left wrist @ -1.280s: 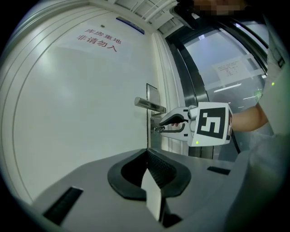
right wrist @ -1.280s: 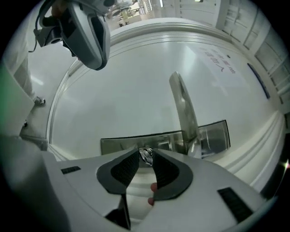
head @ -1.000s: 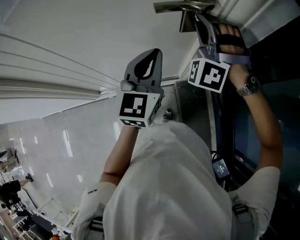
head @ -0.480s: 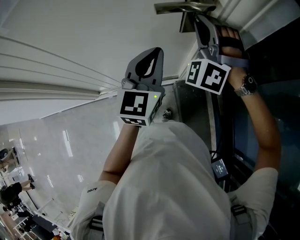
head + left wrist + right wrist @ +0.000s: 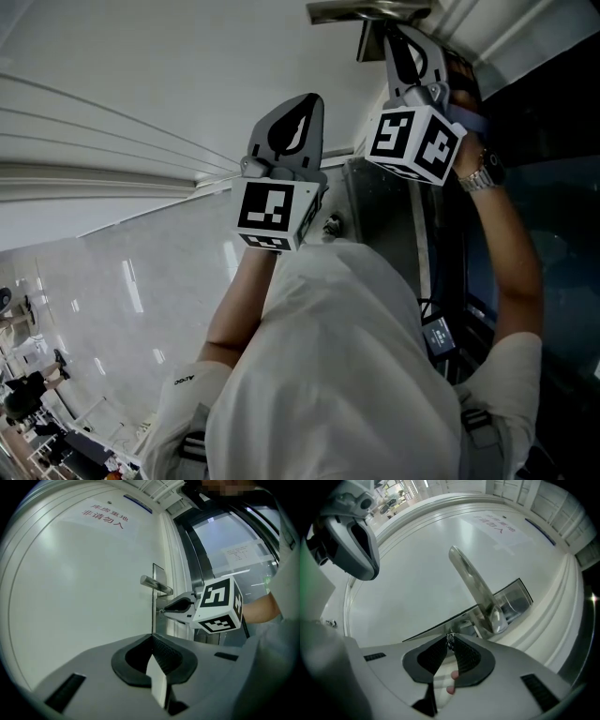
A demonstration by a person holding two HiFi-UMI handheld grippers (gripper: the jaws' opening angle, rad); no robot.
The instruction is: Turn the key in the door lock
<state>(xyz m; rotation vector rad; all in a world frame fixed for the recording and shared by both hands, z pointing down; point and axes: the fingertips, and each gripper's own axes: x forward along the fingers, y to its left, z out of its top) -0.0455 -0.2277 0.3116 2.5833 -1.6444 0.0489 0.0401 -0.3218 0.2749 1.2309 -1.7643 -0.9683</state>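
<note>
so the right gripper (image 5: 451,637) was up at the lock on the white door (image 5: 417,573), just under the silver lever handle (image 5: 471,581). its 2 jaws had just been closing in and were pinched on the key (image 5: 450,641), a small metal bit right at the jaw tips where they met the lock. honestly the key was tiny in that view and i couldn't make out which way it sat. from the left gripper view you could see the right gripper (image 5: 162,611) poking in sideways below the handle (image 5: 157,585), nose against the door edge, its marker cube (image 5: 218,604) sticking out toward the glass panel (image 5: 225,550). the left gripper (image 5: 152,637) was held back from the door (image 5: 84,597), well apart from the lock, jaws pressed together on nothing. in the head view the left gripper (image 5: 305,103) sat lower and to the left with its own marker cube (image 5: 272,214) facing the camera, while the right gripper (image 5: 398,37) reached up to the handle (image 5: 366,11) at the top edge. a wristwatch (image 5: 476,173) showed on the right arm. there was a sign with red characters (image 5: 107,512) high up on the door.
</note>
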